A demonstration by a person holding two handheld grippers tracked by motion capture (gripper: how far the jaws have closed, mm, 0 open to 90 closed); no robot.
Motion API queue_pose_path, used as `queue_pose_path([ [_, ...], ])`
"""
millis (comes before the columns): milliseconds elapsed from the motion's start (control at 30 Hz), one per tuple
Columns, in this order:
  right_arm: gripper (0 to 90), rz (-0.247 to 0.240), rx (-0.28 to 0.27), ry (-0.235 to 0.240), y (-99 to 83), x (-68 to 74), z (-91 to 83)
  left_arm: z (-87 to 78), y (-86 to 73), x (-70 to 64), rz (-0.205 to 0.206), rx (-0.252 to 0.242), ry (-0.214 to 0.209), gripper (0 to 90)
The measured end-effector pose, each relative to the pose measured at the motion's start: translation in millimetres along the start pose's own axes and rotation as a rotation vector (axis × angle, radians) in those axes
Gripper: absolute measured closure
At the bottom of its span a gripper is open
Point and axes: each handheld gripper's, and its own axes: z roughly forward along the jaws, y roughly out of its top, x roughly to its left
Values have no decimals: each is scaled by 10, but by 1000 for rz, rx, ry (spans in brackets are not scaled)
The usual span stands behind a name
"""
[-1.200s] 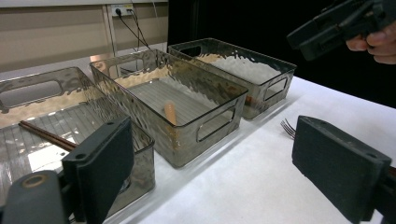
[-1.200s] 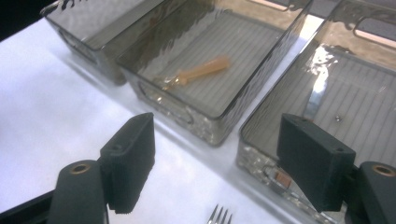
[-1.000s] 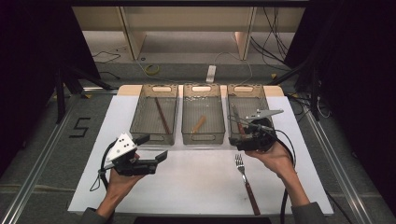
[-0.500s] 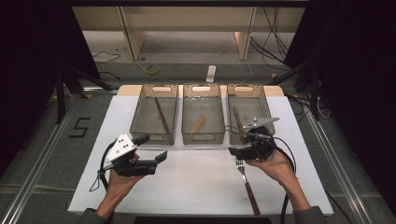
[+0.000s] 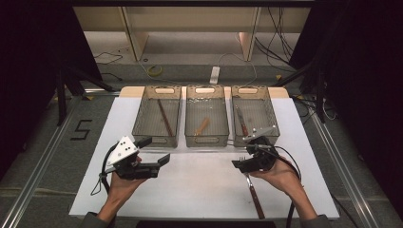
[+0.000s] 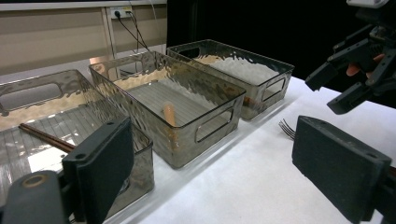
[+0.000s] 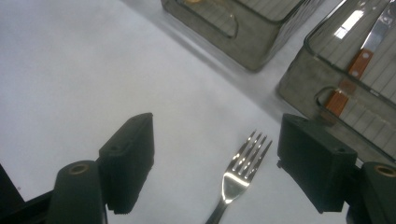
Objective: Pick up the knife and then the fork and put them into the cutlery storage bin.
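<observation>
A shiny metal fork with a brown wooden handle (image 5: 252, 190) lies flat on the white table cover (image 5: 199, 190), just in front of the three see-through grey plastic bins (image 5: 204, 137). Its prongs point toward the bins and its handle points back toward the person.

The right gripper (image 5: 244, 164) hovers right over the prongs, and its two black jaws are wide apart with nothing in them. In the right gripper view, the fork's head sits between the jaws.

The left gripper (image 5: 157, 149) waits off to the side, also spread open and empty.

The fork looks hard and stiff, so it will not bend. It is probably light too. The metal part is smooth and may slip (shiny things often do). It lies very flat, so the thin prongs would be tricky to pinch. The wooden handle, or the neck just before it, looks like the best place to grab.
</observation>
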Motion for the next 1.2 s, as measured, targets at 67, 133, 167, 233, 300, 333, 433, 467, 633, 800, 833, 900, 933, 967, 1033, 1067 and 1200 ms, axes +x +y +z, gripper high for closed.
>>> queue_pose_path([
  [67, 280, 1, 14, 2, -27, 2, 11, -1, 2, 0, -2, -3, -1, 124],
  [133, 280, -2, 20, 7, -51, 5, 25, 1, 1, 0, -2, -1, -1, 124],
  [167, 280, -2, 27, 7, -62, 8, 29, 2, -1, -1, -1, 0, 0, 124],
  [233, 280, -3, 43, 5, -82, 17, 39, 1, 1, -3, -1, -1, -1, 124],
  [300, 280, -5, 55, 3, -101, 27, 43, 1, 2, -2, -2, -2, -1, 124],
  [333, 280, -5, 59, 3, -111, 31, 44, 1, 0, -1, -2, 0, -1, 124],
  [433, 280, -6, 73, 0, -146, 31, 45, 1, 0, -3, -2, -1, -1, 124],
  [467, 280, -4, 79, 2, -160, 31, 47, -1, 1, -2, -1, -1, -2, 124],
  [633, 272, -8, 119, -14, -235, 43, 66, -1, 1, -1, 0, 0, -1, 124],
  [800, 249, 3, 144, -13, -301, 37, 74, 1, 0, 0, -1, 0, -1, 124],
  [833, 245, 5, 147, -14, -313, 37, 77, 1, 0, 0, -1, -1, -1, 124],
  [900, 226, 6, 156, -12, -336, 37, 85, -1, 0, -1, 0, -1, -1, 124],
  [933, 220, 8, 164, -10, -346, 41, 89, -1, 1, -2, -1, -2, 0, 124],
  [967, 218, 9, 167, -11, -357, 46, 94, -2, 1, -1, 0, -1, -1, 124],
  [1033, 218, 5, 172, -6, -376, 52, 100, 1, 0, -3, 0, -3, 1, 124],
  [1067, 218, 5, 177, -4, -385, 57, 101, 0, 0, -3, 0, -1, 0, 124],
  [1200, 218, 2, 188, -9, -419, 60, 108, -2, 1, -1, 0, -1, 0, 124],
])
